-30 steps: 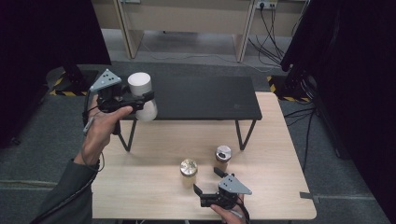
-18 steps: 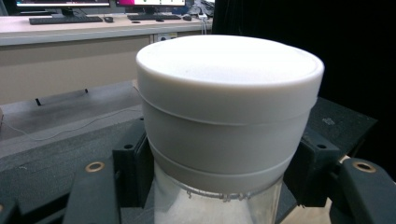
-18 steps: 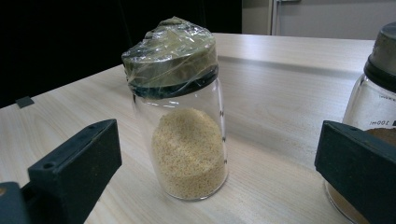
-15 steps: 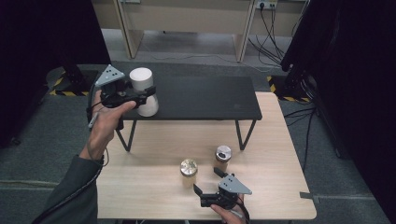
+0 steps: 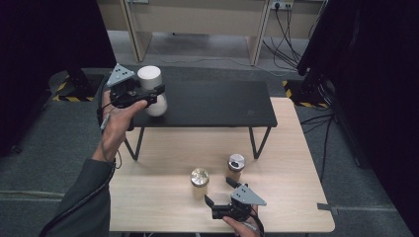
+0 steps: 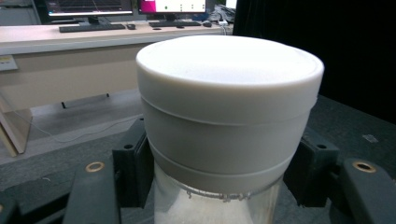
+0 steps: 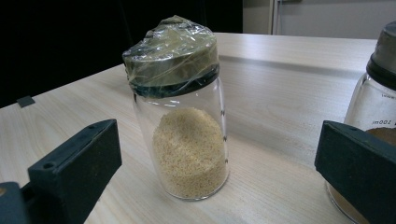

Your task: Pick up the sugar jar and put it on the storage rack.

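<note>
Moved since earlier: left tongs [image 5: 157, 95] and the white-lidded jar [image 5: 150, 86] now sit lower and further right, the jar's base on the black shelf [image 5: 212, 103]; the right side is unchanged.
Left tongs: clenched on the white-lidded jar, jaws pressing both sides just under the lid, as the left gripper view shows; grey plate on top; held by the left hand [image 5: 118, 121].
White-lidded jar: upright, wide white lid [image 6: 229, 70] over a clear glass body with white contents; stands at the shelf's left end.
Black shelf: low, dark, on thin legs; stands on the far part of the tabletop [image 5: 296, 163].
Right tongs [image 5: 218, 192]: released, jaws spread wide, gripping nothing; at the near edge of the tabletop, held by the right hand [image 5: 242, 228].
Grain jar [image 7: 182, 112]: upright on the tabletop, foil-wrapped lid, yellow grains filling the lower half; between the right jaws' line, apart from both.
Brown jar [image 5: 235, 167]: upright, just right of the grain jar; brown contents; contact with the right jaw cannot be told.
Tabletop: light wood.
</note>
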### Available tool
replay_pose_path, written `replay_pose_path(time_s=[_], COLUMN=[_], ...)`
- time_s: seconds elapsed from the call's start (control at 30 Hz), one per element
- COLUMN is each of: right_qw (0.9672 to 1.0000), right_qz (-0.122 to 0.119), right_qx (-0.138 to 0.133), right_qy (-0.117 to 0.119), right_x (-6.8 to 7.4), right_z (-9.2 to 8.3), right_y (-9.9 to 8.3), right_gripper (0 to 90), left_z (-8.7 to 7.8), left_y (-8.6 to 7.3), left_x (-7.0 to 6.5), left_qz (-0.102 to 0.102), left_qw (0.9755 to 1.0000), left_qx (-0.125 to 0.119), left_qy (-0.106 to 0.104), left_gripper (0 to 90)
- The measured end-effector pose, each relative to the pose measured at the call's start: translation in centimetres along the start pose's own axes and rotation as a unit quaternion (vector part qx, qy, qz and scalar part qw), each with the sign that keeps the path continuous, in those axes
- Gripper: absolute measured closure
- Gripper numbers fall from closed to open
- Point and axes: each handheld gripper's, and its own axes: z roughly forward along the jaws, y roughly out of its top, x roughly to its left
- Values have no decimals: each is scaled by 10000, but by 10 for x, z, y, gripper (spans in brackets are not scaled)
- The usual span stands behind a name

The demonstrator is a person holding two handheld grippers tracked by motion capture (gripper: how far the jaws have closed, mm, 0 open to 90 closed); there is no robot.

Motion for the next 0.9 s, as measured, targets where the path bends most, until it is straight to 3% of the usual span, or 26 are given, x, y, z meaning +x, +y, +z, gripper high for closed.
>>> replay_pose_path(time_s=[0.9], right_qw=[10000], right_qz=[-2], right_qx=[2], right_qy=[25], right_x=[0], right_z=[0], right_y=[0], right_gripper=[8], left_z=[16], left_y=[-12], left_x=[7], left_qz=[7], left_qw=[9998], left_qx=[-24], left_qy=[212], left_gripper=[352])
